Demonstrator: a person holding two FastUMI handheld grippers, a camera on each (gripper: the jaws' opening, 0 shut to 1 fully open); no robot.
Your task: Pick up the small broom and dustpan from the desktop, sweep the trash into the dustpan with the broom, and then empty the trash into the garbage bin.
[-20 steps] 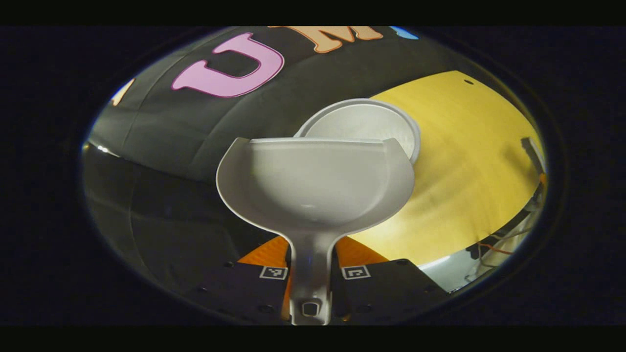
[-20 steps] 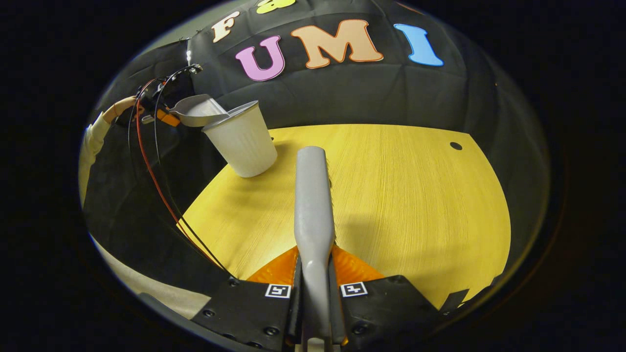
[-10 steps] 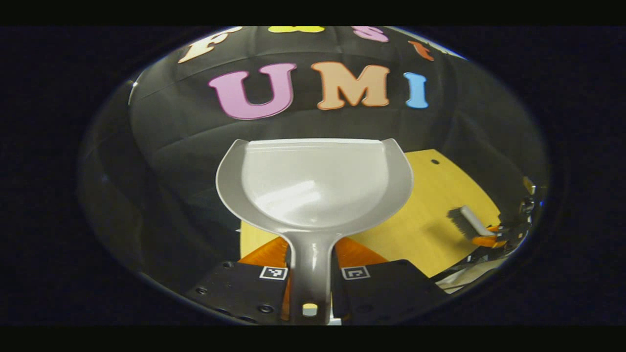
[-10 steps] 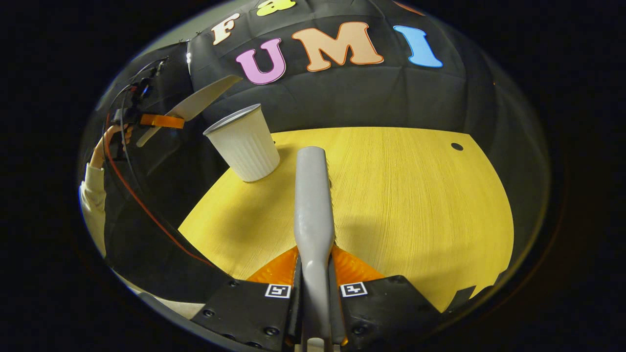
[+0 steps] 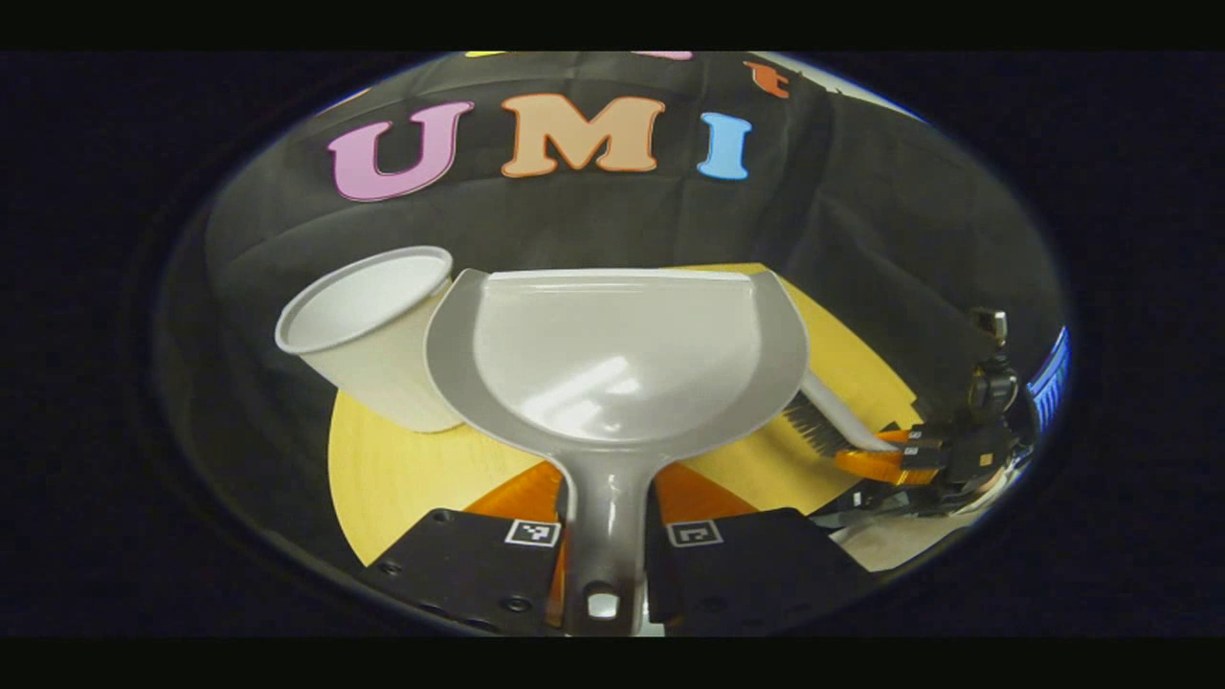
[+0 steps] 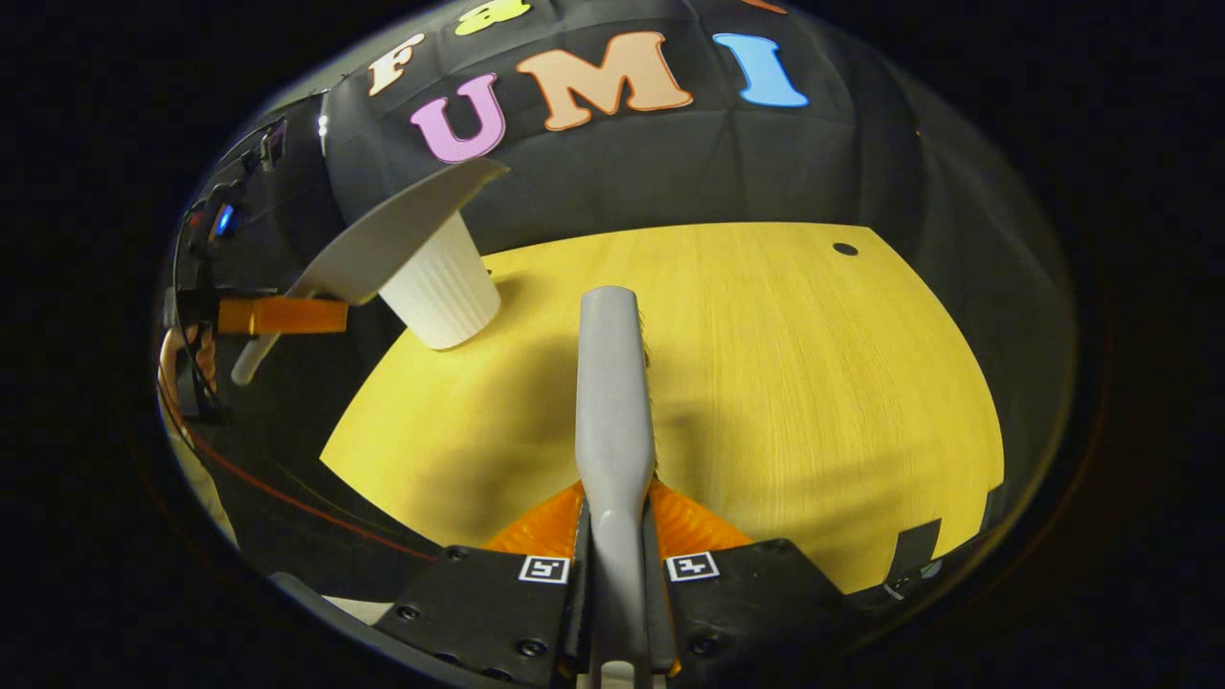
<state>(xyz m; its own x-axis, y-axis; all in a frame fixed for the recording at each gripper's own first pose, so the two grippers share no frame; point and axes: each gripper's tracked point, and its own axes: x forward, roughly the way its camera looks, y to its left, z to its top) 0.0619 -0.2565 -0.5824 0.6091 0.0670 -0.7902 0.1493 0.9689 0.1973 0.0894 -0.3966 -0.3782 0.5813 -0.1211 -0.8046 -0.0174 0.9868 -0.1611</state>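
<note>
My left gripper (image 5: 605, 536) clamps the grey plastic dustpan (image 5: 612, 359) beside the white ribbed paper-cup bin (image 5: 368, 335); my right gripper (image 6: 617, 574) clamps the grey-handled small broom (image 6: 612, 383) above bare yellow wooden desktop (image 6: 813, 383).

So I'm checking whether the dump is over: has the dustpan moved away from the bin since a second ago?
Yes. In the right gripper view the dustpan has lifted off the white bin's rim and swung back left, tilted up.

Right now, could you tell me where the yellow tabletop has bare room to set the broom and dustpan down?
Free: the broad yellow wooden tabletop right of the grey plastic broom, out to the small dark hole. Also the strip between broom and white ribbed paper bin. Crowded: that back-left corner, where the grey plastic dustpan hangs by the bin.
</note>
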